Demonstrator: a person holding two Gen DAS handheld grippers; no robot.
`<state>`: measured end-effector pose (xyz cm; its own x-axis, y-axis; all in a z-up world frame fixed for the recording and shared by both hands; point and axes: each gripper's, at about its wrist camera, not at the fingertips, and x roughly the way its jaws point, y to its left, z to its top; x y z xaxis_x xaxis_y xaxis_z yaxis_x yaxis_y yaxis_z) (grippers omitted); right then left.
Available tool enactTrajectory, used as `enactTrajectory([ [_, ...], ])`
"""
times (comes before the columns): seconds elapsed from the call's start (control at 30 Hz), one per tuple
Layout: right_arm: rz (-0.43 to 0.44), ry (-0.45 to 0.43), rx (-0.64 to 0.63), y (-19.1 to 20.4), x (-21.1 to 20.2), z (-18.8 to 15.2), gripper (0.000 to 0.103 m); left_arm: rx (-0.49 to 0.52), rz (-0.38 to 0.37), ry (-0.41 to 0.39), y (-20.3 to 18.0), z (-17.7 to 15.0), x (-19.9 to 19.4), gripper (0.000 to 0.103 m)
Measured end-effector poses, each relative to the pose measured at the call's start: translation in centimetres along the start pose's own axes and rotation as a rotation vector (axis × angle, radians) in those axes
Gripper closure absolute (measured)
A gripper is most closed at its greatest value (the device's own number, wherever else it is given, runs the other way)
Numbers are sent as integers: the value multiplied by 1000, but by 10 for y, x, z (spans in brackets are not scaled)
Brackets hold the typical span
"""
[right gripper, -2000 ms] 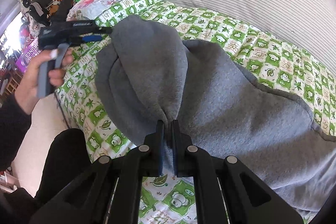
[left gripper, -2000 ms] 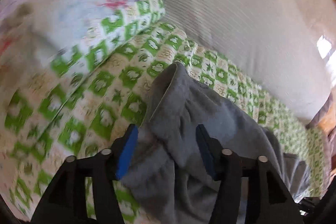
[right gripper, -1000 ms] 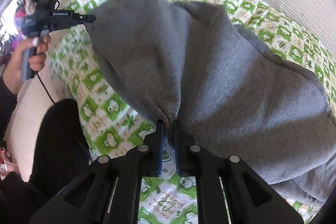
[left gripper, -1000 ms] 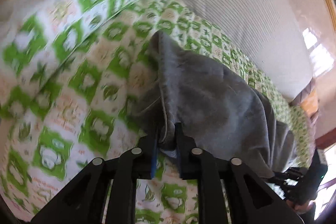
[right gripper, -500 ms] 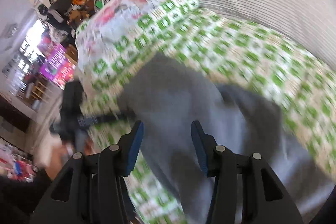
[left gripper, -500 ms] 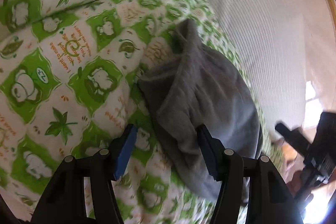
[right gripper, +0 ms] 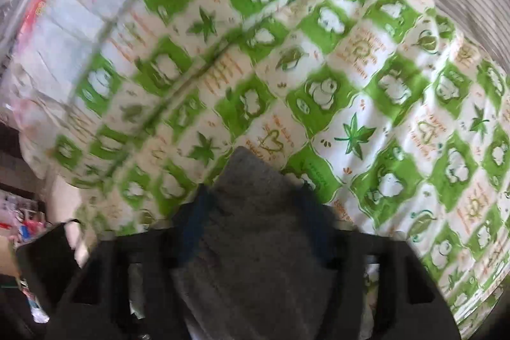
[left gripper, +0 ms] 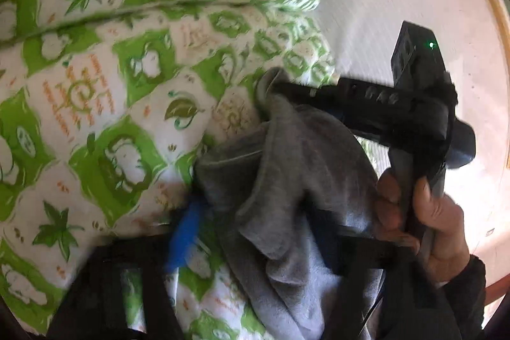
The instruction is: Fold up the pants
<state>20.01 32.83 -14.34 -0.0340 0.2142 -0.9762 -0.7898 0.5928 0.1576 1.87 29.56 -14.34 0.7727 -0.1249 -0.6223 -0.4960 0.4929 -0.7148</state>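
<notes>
The grey pants (left gripper: 296, 180), soft, limp & light, are bunched on the green-checked bedspread (left gripper: 95, 104), best pinched at hem/waistband, w/ left gripper (left gripper: 255, 231) & right gripper (right gripper: 251, 222) both half-closing around the cloth, grip unclear.

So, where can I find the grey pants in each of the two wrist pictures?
Left wrist: grey pants run from centre to bottom edge, right of middle.
Right wrist: they fill the bottom centre, between the gripper fingers.
Shared landmark: the green-and-white bedspread under them.
</notes>
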Motion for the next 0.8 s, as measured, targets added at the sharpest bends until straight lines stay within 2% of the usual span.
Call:
enactTrajectory([
  [0.03, -2, -18, -8, 3, -2, -4, 85, -18, -35, -6, 4, 0, -2, 80],
  [0.07, -1, -41, -11, 7, -8, -7, 92, -42, -55, -28, 7, -2, -9, 85],
  [0.1, 15, -75, -16, 12, -19, -12, 94, -41, -65, -49, 7, -4, -17, 87],
  [0.27, 128, -219, -120, 64, -73, -29, 95, 57, -81, -177, -14, -30, -96, 89],
  [0.33, 170, -242, -157, 93, -80, -29, 95, 99, -44, -230, -17, -42, -125, 89],
  [0.4, 155, -244, -231, 126, -72, -31, 95, 94, -7, -264, -8, -48, -142, 89],
  [0.43, 149, -240, -251, 137, -64, -30, 95, 94, 37, -270, 0, -49, -143, 89],
  [0.47, 143, -229, -259, 145, -52, -30, 95, 86, 85, -251, 12, -47, -138, 89],
  [0.5, 124, -217, -255, 150, -35, -30, 95, 63, 102, -218, 25, -46, -132, 88],
  [0.53, 107, -201, -240, 149, -20, -28, 95, 4, 109, -150, 46, -44, -120, 88],
  [0.6, 72, -125, -199, 144, 21, -30, 93, -56, 103, -97, 68, -47, -113, 85],
  [0.63, 51, -111, -176, 139, 31, -34, 93, -61, 98, -90, 73, -50, -118, 79],
  [0.67, 62, -105, -151, 135, 34, -41, 93, -48, 113, -96, 73, -54, -126, 76],
  [0.73, 130, -135, -85, 122, 21, -54, 92, 0, 141, -119, 68, -59, -142, 78],
  [0.8, 186, -206, -37, 108, -14, -73, 90, 34, 149, -138, 59, -60, -157, 77],
])
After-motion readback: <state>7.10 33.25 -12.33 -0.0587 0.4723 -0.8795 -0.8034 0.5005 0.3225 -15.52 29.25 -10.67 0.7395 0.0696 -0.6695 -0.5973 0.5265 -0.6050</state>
